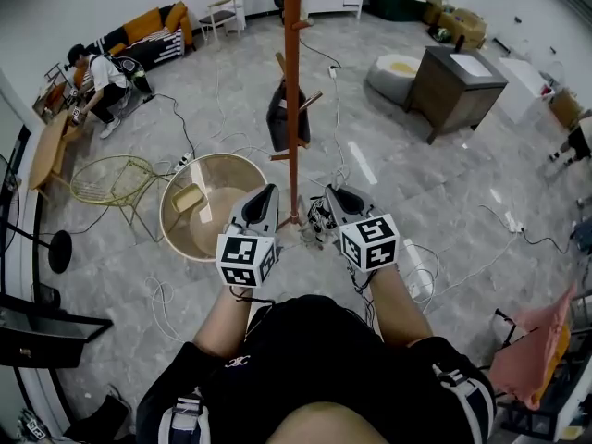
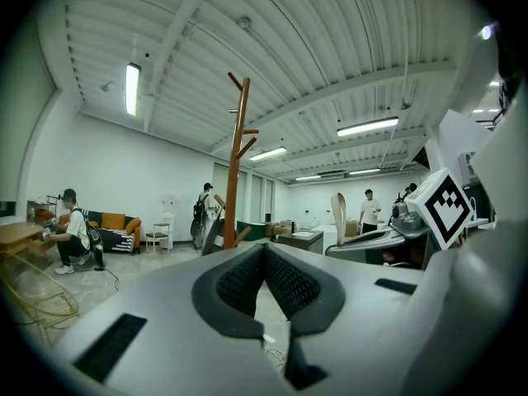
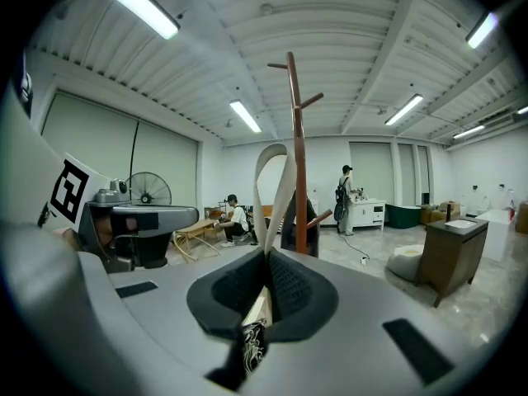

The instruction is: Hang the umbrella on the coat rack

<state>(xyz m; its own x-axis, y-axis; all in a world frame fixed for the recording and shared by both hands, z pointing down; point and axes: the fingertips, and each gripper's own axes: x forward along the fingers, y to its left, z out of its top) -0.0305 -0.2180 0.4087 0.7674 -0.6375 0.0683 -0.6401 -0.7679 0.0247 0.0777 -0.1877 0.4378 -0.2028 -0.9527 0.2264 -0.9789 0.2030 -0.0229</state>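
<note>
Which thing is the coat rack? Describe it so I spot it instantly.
On the grey marble floor, just right of the round wooden table, stands the coat rack. It is the only tall orange-brown pole with angled pegs, and a dark bag hangs from it.

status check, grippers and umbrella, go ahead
Left hand-held gripper shut, empty. Right hand-held gripper shut on umbrella strap. Coat rack ahead, strap not yet hooked. Dark bag hanging on rack.

The folded umbrella (image 3: 250, 346), patterned black and white, sat clamped in the right tongs (image 3: 266, 256), its cream strap loop (image 3: 268, 180) rising above them. The brown wooden coat rack (image 1: 292, 109) stood upright just beyond those tongs.
</note>
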